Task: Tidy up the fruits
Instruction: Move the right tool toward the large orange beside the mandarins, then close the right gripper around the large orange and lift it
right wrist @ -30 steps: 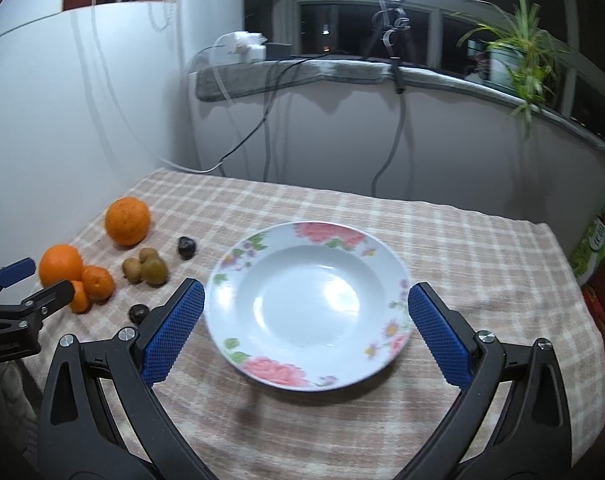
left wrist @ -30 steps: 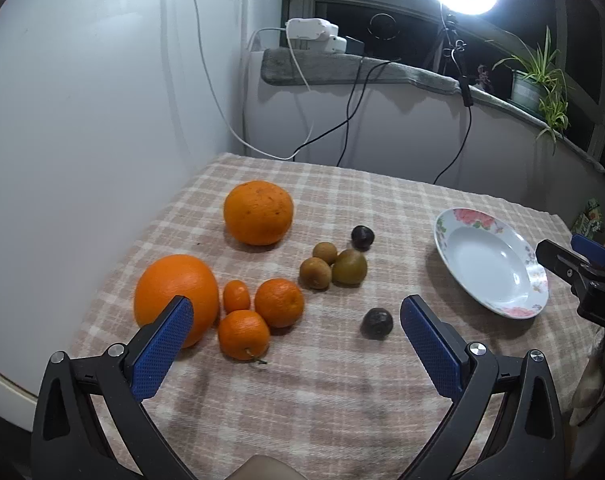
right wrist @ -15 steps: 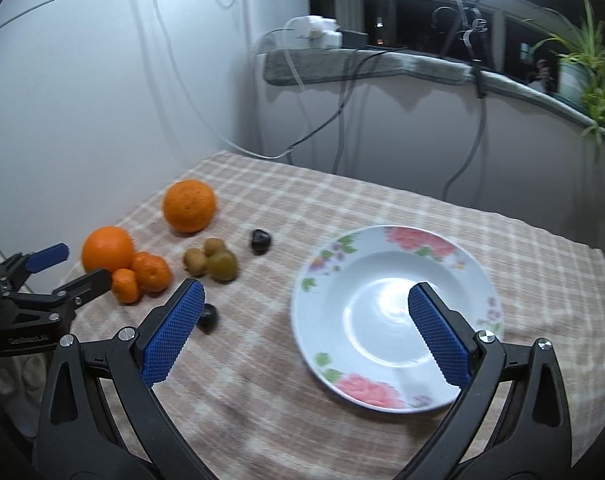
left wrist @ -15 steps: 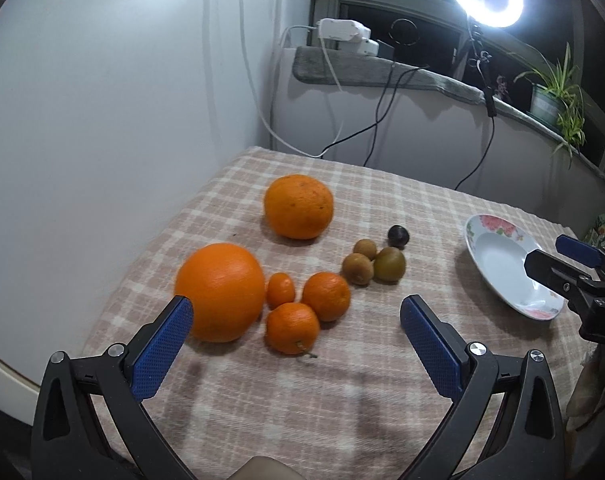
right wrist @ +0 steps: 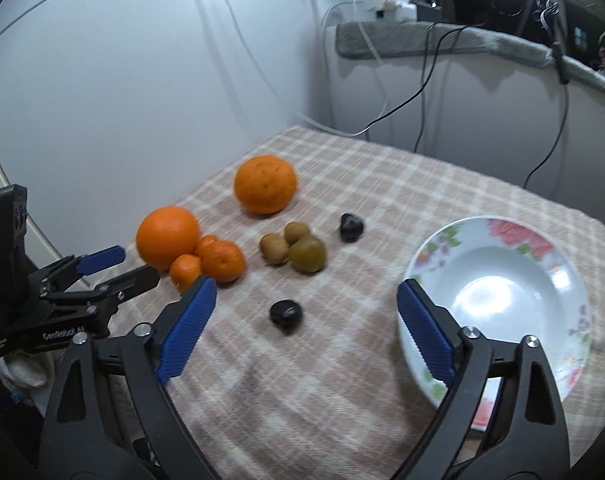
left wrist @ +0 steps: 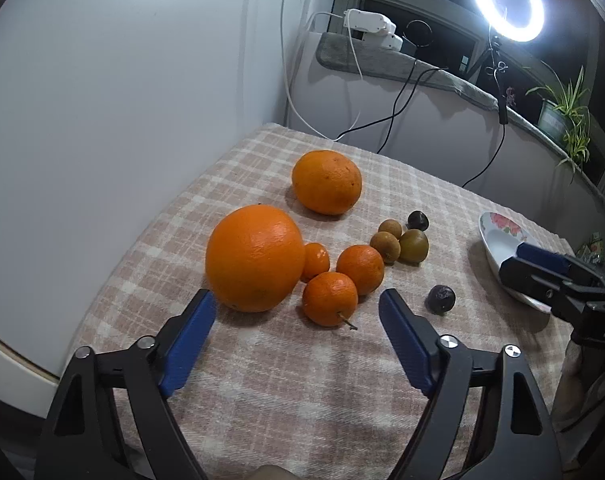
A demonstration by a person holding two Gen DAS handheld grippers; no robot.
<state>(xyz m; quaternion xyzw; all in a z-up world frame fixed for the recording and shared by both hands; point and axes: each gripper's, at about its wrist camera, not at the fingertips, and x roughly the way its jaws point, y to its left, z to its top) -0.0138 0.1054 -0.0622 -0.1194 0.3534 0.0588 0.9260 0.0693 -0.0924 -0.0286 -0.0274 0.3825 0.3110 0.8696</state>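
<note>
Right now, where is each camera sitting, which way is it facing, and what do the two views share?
Left wrist: on the left gripper, aimed down at the big orange; its closing jaws are empty, right gripper at right.
Right wrist: on the right gripper, facing the dark fruit and plate; jaws closing, empty.
Shared: fruit, plate, checked cloth.

Each hand-held gripper has black arms, ribbed blue pads, silver screws.

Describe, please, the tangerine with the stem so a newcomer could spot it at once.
Start at the big orange nearest the wall side of the checked cloth. Three tangerines cluster against it; take the nearest one, at the cluster's front. It alone has a thin stem sticking out onto the cloth.
</note>
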